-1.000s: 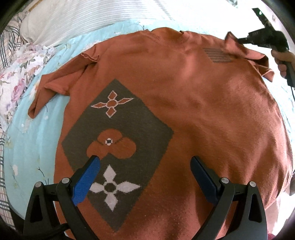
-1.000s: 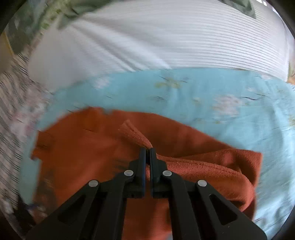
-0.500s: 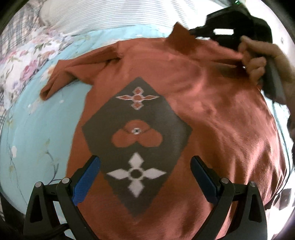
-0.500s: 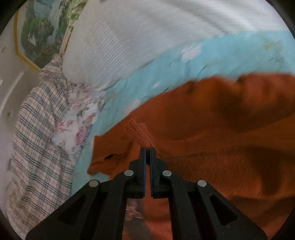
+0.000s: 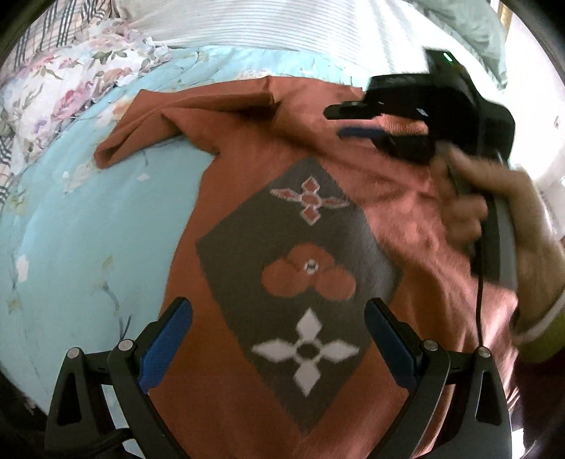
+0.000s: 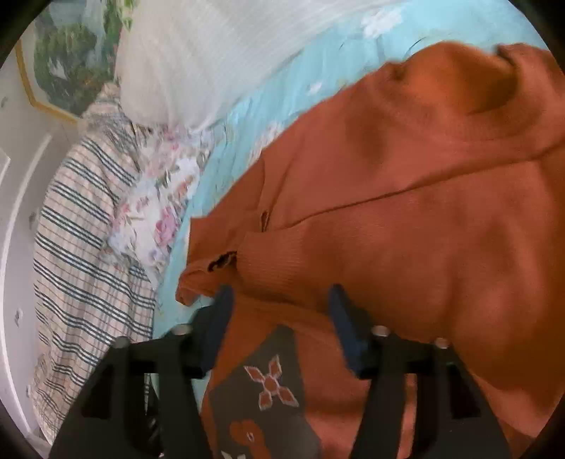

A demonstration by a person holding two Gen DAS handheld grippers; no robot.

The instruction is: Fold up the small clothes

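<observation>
A rust-orange sweater (image 5: 406,197) with a grey diamond panel (image 5: 300,268) of flower shapes lies face up on the light blue bedsheet (image 5: 88,247). Its right sleeve (image 6: 406,254) is folded across the chest, cuff (image 6: 279,261) near the middle. The left sleeve (image 5: 148,130) lies out to the side. My left gripper (image 5: 279,328) is open and empty above the sweater's lower part. My right gripper (image 6: 280,300) is open just above the folded sleeve's cuff; it also shows in the left wrist view (image 5: 356,121), held in a hand.
A white striped pillow (image 5: 265,24) lies beyond the sweater. Floral bedding (image 5: 63,91) and a plaid blanket (image 6: 77,268) lie at the left. A framed picture (image 6: 67,60) hangs on the wall. Bare blue sheet lies left of the sweater.
My right gripper carried the right sleeve across the chest towards the left, then opened and let the cuff go. My left gripper stayed open and shifted slightly over the hem.
</observation>
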